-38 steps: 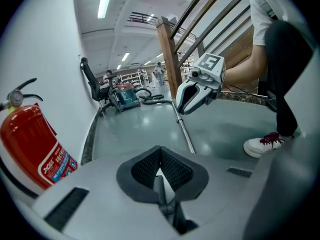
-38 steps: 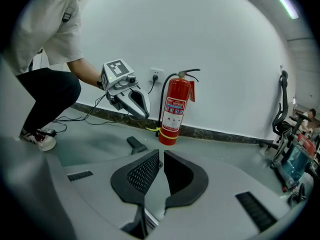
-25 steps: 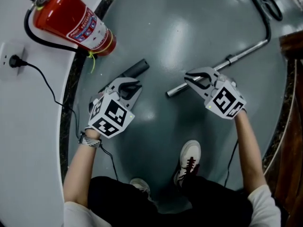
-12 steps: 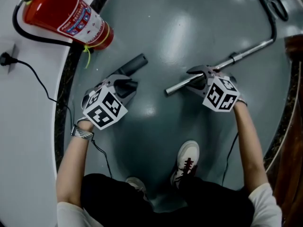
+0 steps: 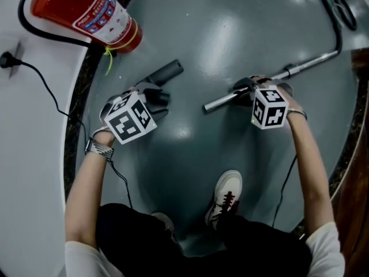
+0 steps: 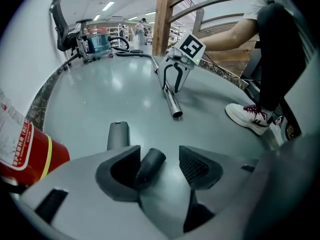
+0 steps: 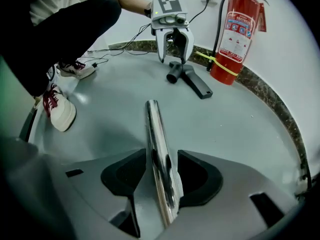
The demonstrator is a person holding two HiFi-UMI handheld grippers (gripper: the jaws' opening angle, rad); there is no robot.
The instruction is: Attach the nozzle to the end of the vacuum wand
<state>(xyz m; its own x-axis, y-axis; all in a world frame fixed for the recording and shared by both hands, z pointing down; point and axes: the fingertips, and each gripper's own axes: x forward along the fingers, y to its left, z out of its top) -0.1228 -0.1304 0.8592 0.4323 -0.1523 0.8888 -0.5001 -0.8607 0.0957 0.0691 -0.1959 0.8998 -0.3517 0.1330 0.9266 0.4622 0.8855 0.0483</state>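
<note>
A dark grey nozzle [image 5: 165,74] lies on the grey floor, and its round end [image 6: 150,162] sits between the jaws of my left gripper [image 6: 159,159], closer to the left pad. Those jaws have just been opening and do not press on it. The chrome vacuum wand [image 5: 300,65] lies slanted to the right, its open end [image 5: 206,107] pointing at the nozzle. My right gripper [image 7: 159,166] straddles the wand [image 7: 156,134]; its jaws have also just been opening, with a gap on each side. Each gripper shows in the other's view, the right [image 6: 176,74] and the left [image 7: 172,39].
A red fire extinguisher [image 5: 86,13] lies at the wall beyond the nozzle, with a plug and black cable [image 5: 52,97] on the white wall. A black hose [image 5: 337,10] runs from the wand's far end. A white shoe [image 5: 225,192] stands between my arms. A dark stone border [image 5: 81,108] rims the floor.
Both grippers sank toward the floor and tipped downward. The left one came over the nozzle's round end, the right one over the wand, and both sets of jaws spread apart.
</note>
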